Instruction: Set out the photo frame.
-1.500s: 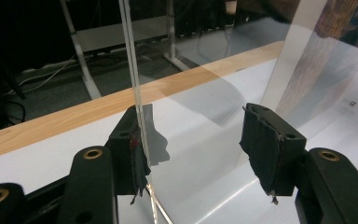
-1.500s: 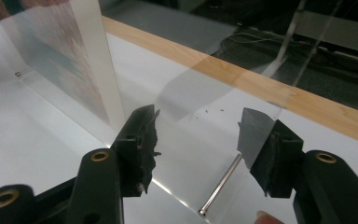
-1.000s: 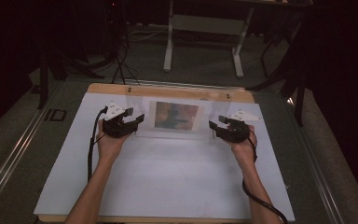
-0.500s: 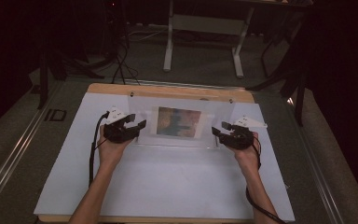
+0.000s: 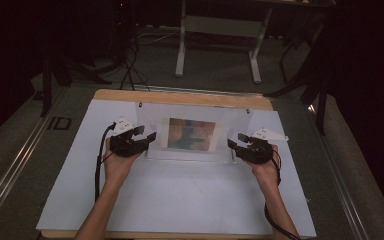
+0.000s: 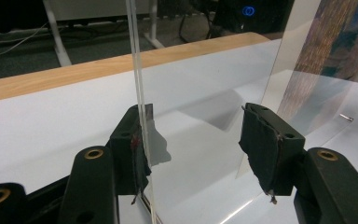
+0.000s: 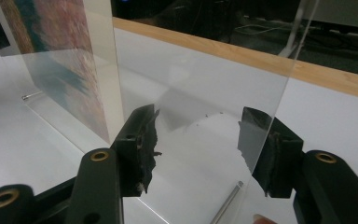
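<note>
- The clear acrylic frame [image 5: 190, 135] with the printed picture [image 5: 191, 133] in it sits on the white sheet [image 5: 180, 200] covering the table [image 5: 180, 96], toward the far edge and about midway between the left and right edges.
- Its long axis runs left to right, parallel to the far edge; the picture faces back toward me and the panel looks tilted rather than flat.
- My left gripper [image 5: 147, 137] is at the frame's left end, jaws spread, with the panel's edge [image 6: 139, 93] standing between them, right against one pad; the other pad [image 6: 261, 144] is well clear of it.
- My right gripper [image 5: 234, 145] is at the right end, jaws likewise spread around the clear panel [image 7: 205, 93], not pinching it.
- Bare sheet lies open toward the near edge and out to both side edges; only a narrow strip separates the frame from the far edge.
</note>
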A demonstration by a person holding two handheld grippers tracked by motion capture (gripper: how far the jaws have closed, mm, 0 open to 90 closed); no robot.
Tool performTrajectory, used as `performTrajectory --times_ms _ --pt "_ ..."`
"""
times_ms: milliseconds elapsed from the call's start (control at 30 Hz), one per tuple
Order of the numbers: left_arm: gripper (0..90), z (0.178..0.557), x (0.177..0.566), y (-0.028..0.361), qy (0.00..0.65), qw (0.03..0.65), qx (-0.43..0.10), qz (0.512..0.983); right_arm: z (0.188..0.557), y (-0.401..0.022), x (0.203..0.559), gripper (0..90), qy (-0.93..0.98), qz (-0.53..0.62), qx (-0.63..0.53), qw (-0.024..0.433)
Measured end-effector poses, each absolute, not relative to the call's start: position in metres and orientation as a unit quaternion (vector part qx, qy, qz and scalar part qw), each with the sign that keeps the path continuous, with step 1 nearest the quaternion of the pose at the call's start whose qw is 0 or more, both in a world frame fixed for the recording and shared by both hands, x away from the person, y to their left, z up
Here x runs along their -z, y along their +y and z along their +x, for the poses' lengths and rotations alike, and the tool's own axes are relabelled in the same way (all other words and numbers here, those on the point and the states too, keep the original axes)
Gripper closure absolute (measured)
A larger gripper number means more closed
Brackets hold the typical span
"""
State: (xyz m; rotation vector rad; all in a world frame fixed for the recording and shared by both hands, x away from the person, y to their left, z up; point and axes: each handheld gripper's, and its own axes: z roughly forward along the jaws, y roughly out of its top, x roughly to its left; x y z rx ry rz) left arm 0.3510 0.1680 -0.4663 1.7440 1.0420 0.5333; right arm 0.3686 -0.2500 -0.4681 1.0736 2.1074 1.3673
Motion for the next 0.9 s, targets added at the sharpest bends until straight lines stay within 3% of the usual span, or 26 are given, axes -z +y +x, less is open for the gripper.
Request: performTrajectory --times_ms 900 --pt "44.7 0.3468 0.468 0.1685 0.439 0.509 -0.212 0.71 0.3658 -0.2517 0.4709 45.2 0.754 0.387 -0.493 0.197"
